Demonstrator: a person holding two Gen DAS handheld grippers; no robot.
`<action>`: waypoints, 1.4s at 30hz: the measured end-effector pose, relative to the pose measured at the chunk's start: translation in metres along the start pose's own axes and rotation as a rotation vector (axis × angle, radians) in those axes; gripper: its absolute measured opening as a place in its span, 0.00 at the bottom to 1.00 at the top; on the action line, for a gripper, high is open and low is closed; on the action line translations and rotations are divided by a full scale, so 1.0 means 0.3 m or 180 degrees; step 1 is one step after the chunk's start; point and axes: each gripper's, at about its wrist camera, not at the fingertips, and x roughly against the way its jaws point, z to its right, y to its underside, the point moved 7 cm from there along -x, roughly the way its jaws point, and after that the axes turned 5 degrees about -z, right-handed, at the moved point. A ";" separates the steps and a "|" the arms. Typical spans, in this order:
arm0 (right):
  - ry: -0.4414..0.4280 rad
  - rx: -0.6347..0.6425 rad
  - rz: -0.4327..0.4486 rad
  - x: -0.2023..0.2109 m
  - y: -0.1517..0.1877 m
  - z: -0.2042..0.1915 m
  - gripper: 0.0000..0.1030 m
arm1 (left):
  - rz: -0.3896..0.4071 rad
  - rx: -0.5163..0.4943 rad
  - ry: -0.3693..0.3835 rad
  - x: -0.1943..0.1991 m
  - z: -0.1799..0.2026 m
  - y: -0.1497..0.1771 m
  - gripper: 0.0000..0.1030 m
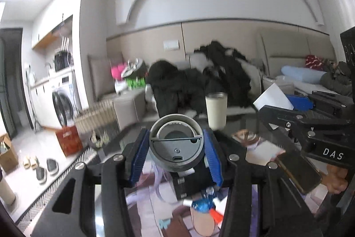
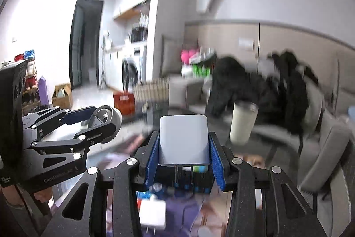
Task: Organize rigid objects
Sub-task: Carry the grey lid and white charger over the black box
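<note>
Your left tool grips the round grey plastic gadget; your right tool clamps the white wall charger. Keep both level, lowering gently.

wrist cams face sofa | share cup

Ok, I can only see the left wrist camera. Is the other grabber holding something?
Observer: Yes, the right gripper is shut on a white charger.
Child: Which way do its pins point?
Observer: The pins point back toward the camera.
Child: Any more chargers?
Observer: A second white charger lies below the fingers.
</note>
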 end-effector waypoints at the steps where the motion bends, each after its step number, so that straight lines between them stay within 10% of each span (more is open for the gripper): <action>1: -0.0009 0.0016 0.0038 0.013 -0.013 -0.003 0.41 | 0.0024 0.0025 0.0017 0.007 -0.006 -0.005 0.47; 42: 0.0118 -0.0391 -0.0232 -0.361 -0.194 0.074 0.41 | -0.0103 0.0518 -0.0026 -0.283 -0.115 -0.118 0.47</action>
